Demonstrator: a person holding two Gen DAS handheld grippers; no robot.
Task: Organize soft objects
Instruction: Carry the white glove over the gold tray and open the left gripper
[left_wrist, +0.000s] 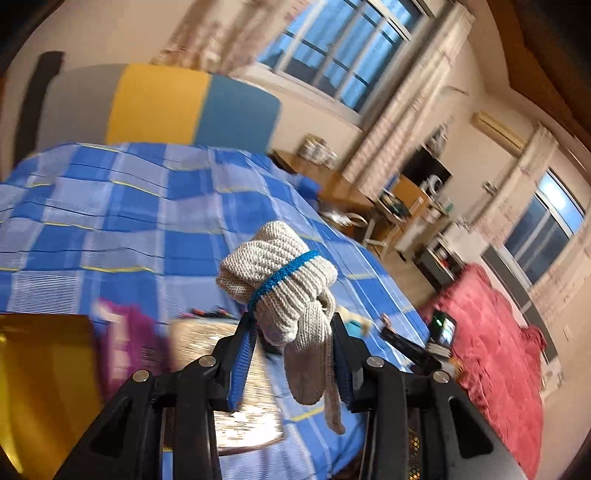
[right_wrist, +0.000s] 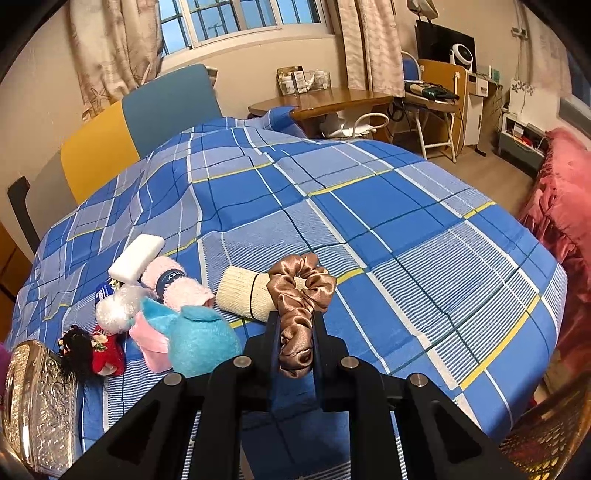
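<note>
the embossed silver tin (right_wrist: 35, 406) sits at the near left corner of the bed (right_wrist: 369, 206), its inside not visible from the right wrist view; in the left wrist view the same tin (left_wrist: 236, 387) lies blurred behind the claw and its contents cannot be told. a woven orange basket (right_wrist: 546, 439) shows at the near right edge, its inside also unseen.

the pink rolled towel (right_wrist: 177, 284) carries a dark band with writing too small to read, and a blue label (right_wrist: 103, 291) beside it is likewise unreadable.

the left claw (left_wrist: 291, 332) is raised above the bed and tilted, its fingers closed part way on a grey knitted glove (left_wrist: 280, 273) with a blue cuff stripe; the glove's fingers dangle down between the jaws.

the right claw (right_wrist: 295, 332) points level over the near edge of the bed, closed narrowly on a brown satin scrunchie (right_wrist: 301, 295), which stands up above the fingertips.

along the near left part of the bed lie a white bar (right_wrist: 136, 258), a cream rolled cloth (right_wrist: 245, 295) bound by a black band, a blue plush toy (right_wrist: 199, 339), a white fluffy ball (right_wrist: 118, 308) and a small red doll (right_wrist: 99, 350).
</note>
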